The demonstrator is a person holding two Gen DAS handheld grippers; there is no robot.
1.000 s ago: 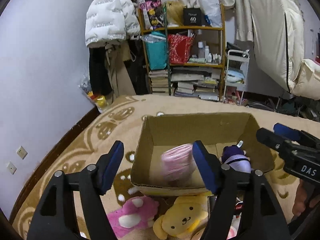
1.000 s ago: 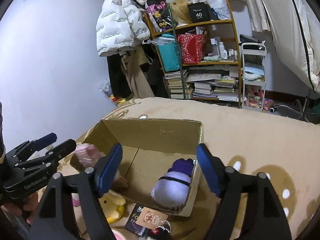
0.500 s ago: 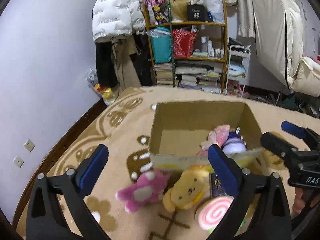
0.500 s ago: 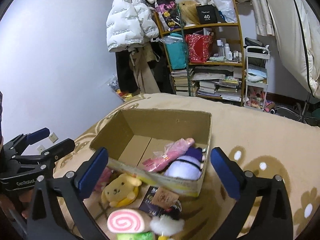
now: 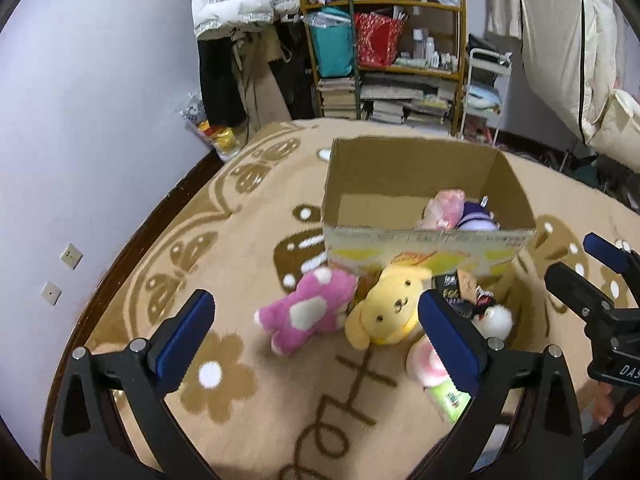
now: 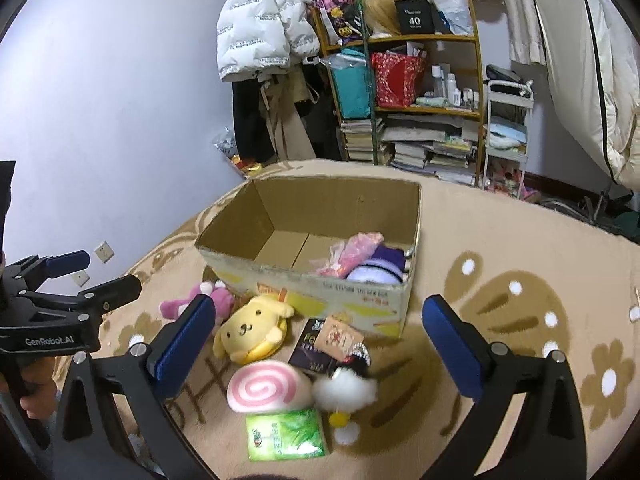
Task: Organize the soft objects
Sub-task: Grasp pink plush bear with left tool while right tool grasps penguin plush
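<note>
Plush toys, a pink bear and yellow dog, wait beside your open cardboard box; both your left gripper and right gripper have just been opening, now wide and empty, ready to collect them.

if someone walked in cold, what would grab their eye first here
Probably the open cardboard box on the tan patterned rug, with a pink packet and a purple plush in its right end. Next, the toys in front of it: a yellow dog plush, a pink bear to its left, and a pink swirl roll cushion nearer the camera.
</note>
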